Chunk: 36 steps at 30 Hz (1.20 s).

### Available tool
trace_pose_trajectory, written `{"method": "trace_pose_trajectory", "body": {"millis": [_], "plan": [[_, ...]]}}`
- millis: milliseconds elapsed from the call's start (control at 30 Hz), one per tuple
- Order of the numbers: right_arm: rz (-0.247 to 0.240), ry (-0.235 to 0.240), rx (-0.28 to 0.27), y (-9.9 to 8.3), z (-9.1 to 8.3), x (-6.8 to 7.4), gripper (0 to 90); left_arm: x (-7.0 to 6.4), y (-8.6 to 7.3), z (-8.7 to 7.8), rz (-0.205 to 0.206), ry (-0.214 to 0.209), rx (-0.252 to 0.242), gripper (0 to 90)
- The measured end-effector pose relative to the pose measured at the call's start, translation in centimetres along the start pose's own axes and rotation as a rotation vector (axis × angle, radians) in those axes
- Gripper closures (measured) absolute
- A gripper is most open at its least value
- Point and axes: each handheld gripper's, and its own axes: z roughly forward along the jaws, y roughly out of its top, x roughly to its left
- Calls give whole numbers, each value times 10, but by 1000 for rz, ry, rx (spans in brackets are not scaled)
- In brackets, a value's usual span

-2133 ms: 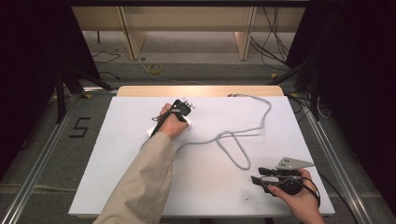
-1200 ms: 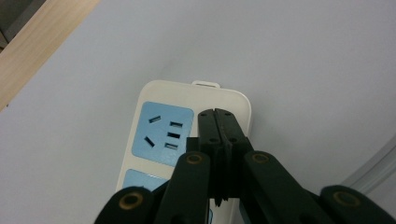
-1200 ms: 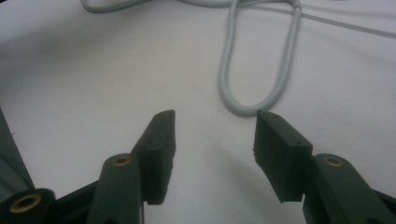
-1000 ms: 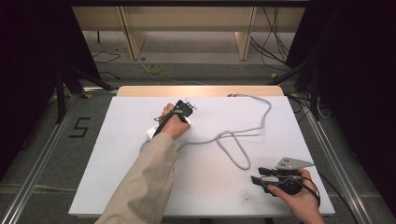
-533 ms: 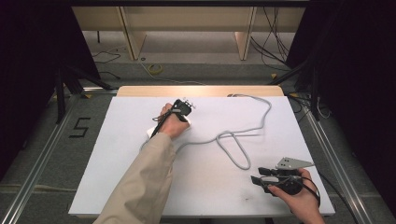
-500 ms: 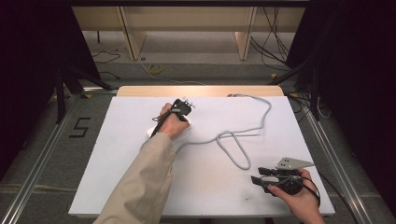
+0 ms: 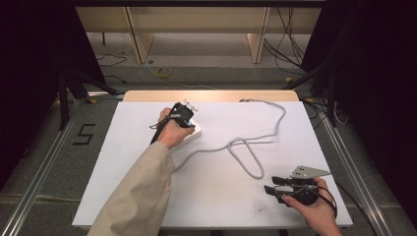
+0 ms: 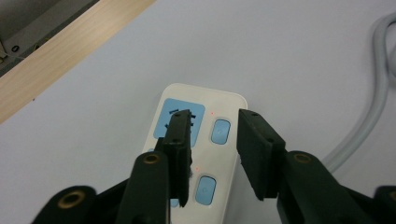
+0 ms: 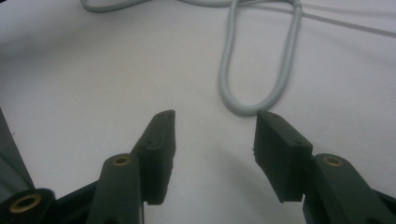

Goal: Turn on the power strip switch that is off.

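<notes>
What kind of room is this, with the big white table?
Probably a lab or workshop set up for recording handwork. A white table sits inside a metal frame, loose cables trail over the floor, and a person holds a left gripper over a power strip.

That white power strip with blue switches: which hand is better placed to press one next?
Left. The left gripper hovers open right above the white power strip, its jaws straddling a blue switch. The right gripper rests open at the table's near right corner, beside the grey cable loop.

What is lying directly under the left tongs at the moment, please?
Under the open left tongs lies a white power strip with blue switches; its near end is covered by them.
</notes>
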Motion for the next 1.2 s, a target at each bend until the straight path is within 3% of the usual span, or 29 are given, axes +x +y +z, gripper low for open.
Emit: {"method": "trace_pose_trajectory", "body": {"millis": [133, 233, 567, 767, 933, 1200], "plan": [[1, 0, 1, 0, 0, 0, 495, -2, -7, -12, -10, -52, 0, 533], [2, 0, -1, 0, 0, 0, 495, -4, -12, -22, -26, -54, -30, 490], [1, -2, -1, 0, 0, -1, 495, -18, -34, -47, -5, -81, -55, 362], [1, -2, -1, 0, 0, -1, 494, -25, -46, -61, 3, -97, -90, 337], [3, 0, -1, 0, 1, -1, 490, -33, -57, -70, 44, -103, -98, 303], [-3, -6, -6, 1, 1, -1, 463, -43, -79, -78, 35, -100, -137, 289]]}}
